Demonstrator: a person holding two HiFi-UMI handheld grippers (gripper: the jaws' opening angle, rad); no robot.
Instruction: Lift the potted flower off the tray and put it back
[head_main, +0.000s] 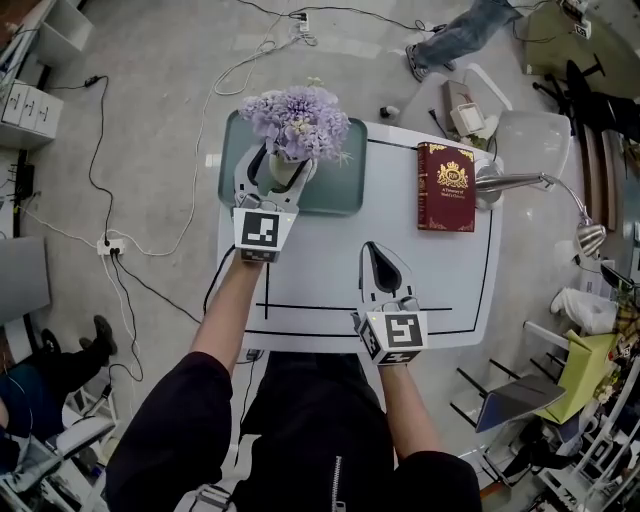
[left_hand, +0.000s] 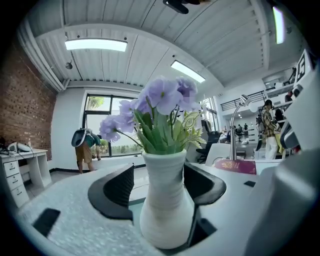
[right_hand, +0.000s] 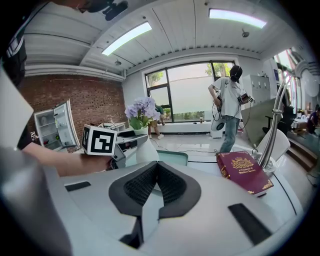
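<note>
Left arm: your forearm reaches forward across the table's (head_main: 330, 270) left edge, sleeve pushed up, marker cube facing up.
Left gripper (head_main: 277, 172): it points nearly level at the pot; the jaws are released and stand either side of the white pot, with a visible gap on the left side.
Potted flower (head_main: 295, 125): upright on the left part of the green tray (head_main: 345, 190), between your left jaws, purple blooms above them.
Right arm: held closer to your body, wrist low over the table's front half.
Right gripper (head_main: 380, 262): tilted slightly down, jaws clenched tip to tip on nothing.
Surroundings: a red book (head_main: 446, 187) lies right of the tray, beside a desk lamp (head_main: 530, 182).
</note>
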